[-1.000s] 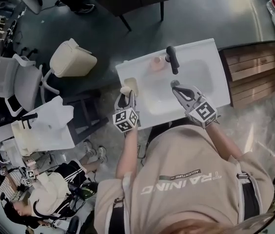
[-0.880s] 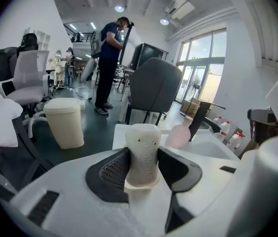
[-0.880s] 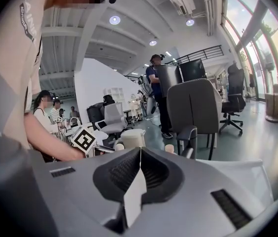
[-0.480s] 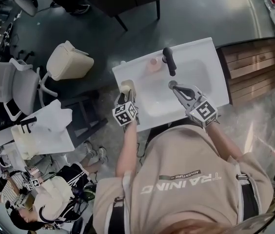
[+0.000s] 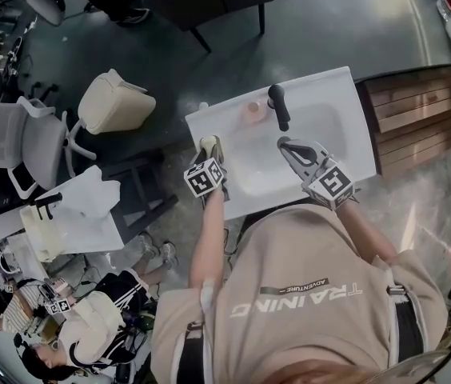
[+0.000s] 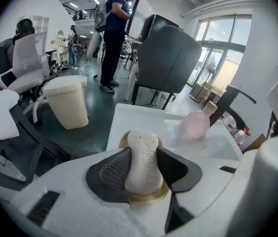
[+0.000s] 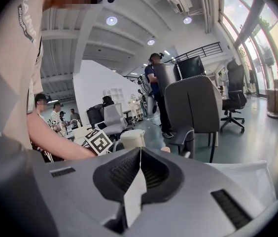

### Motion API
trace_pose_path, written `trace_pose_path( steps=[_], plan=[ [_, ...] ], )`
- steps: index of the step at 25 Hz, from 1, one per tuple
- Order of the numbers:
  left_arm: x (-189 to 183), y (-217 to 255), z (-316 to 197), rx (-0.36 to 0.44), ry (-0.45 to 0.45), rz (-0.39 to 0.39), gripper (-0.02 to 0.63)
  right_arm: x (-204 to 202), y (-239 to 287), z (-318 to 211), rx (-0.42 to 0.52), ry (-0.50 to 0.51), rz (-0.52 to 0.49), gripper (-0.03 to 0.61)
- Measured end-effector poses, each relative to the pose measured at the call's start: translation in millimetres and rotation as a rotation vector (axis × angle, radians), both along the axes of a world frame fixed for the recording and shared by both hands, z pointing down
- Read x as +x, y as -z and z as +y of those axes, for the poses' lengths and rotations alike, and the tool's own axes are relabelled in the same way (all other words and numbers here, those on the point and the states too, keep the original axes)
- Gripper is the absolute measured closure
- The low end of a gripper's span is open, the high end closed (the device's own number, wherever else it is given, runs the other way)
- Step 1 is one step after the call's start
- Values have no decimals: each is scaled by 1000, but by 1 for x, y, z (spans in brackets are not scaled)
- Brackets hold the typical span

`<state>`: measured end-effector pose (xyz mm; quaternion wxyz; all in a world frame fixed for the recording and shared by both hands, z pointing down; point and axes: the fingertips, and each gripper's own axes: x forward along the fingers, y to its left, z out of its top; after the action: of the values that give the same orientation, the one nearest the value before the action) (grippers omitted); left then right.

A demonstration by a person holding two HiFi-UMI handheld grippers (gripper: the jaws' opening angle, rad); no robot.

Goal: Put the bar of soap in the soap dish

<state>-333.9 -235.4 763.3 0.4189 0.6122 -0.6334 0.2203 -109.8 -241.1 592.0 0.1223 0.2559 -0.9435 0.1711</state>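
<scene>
A cream bar of soap [image 6: 143, 159] stands on edge between the jaws of my left gripper [image 6: 143, 171], which is shut on it. Under the soap sits a tan soap dish [image 6: 122, 141], and its rim shows before and behind the bar. I cannot tell whether the soap touches the dish. In the head view the left gripper [image 5: 209, 154] is at the left corner of the white sink top [image 5: 345, 126], over the dish [image 5: 208, 141]. My right gripper [image 5: 287, 144] hangs over the basin, shut, with nothing held [image 7: 139, 174].
A black faucet [image 5: 278, 106] and a pink bottle [image 5: 253, 109] stand at the back of the sink. A cream bin [image 5: 113, 101] and office chairs [image 5: 17, 142] are on the floor to the left. A wooden bench [image 5: 417, 118] adjoins the sink's right side.
My left gripper has moved a little forward with the soap, which now sits over the dish. The right gripper has hardly shifted.
</scene>
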Motion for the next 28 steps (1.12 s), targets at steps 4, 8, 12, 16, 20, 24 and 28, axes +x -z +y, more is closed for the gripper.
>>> trace_pose_path(
  steps=[4,8,12,16,20,24,28],
  plan=[
    [0,-1,-2,-8,-1,-9,440,-2,1,-4,6,7,0,565],
    [2,7,-2,18,-7,-31,447,0,1,-4,14,12,1,566],
    [7,24,-3,67,-13,-36,448,0,1,-2,20,17,-1,565],
    [11,51,-2,173,-13,-12,486,-5,10,3,43,19,-3,565],
    [16,87,-3,302,-35,6,595,-7,21,3,74,12,-5,566],
    [22,118,-2,376,-108,-32,603,-3,33,-2,103,-7,-5,566],
    [24,168,-3,498,-144,-59,603,-1,53,-8,145,-24,-14,566]
  ],
)
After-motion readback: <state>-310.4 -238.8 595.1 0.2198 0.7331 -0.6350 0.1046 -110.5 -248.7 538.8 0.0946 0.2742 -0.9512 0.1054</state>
